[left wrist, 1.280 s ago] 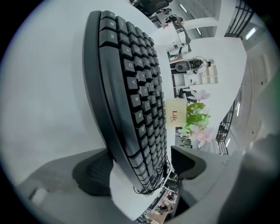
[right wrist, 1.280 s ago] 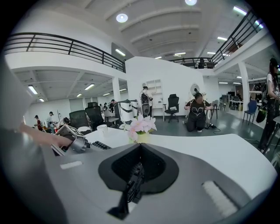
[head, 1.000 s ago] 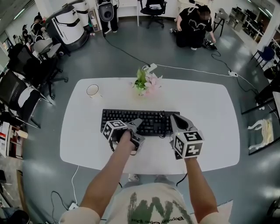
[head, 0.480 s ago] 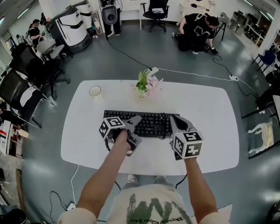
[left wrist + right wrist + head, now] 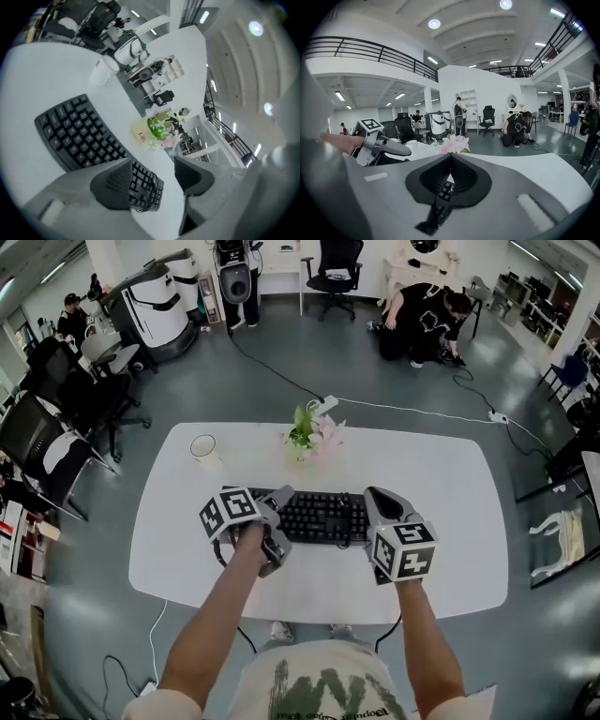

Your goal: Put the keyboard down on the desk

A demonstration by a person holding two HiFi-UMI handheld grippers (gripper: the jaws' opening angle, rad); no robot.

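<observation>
The black keyboard (image 5: pixel 319 517) lies keys-up on the white desk (image 5: pixel 450 484), just on the near side of the flower pot (image 5: pixel 305 435). Its long axis runs left to right. The right hand-held gripper (image 5: pixel 382 500) is clamped on the keyboard's right end. The left hand-held gripper (image 5: pixel 277 524) hangs over the left end. Its jaws have just been closing but stand apart, clear of the keys.

Showing black on the keyboard (image 5: pixel 319 517), white across the desk (image 5: pixel 441 474), black-and-white squares on marker cubes (image 5: pixel 403 551), pink-and-green flowers (image 5: pixel 314 432).
</observation>
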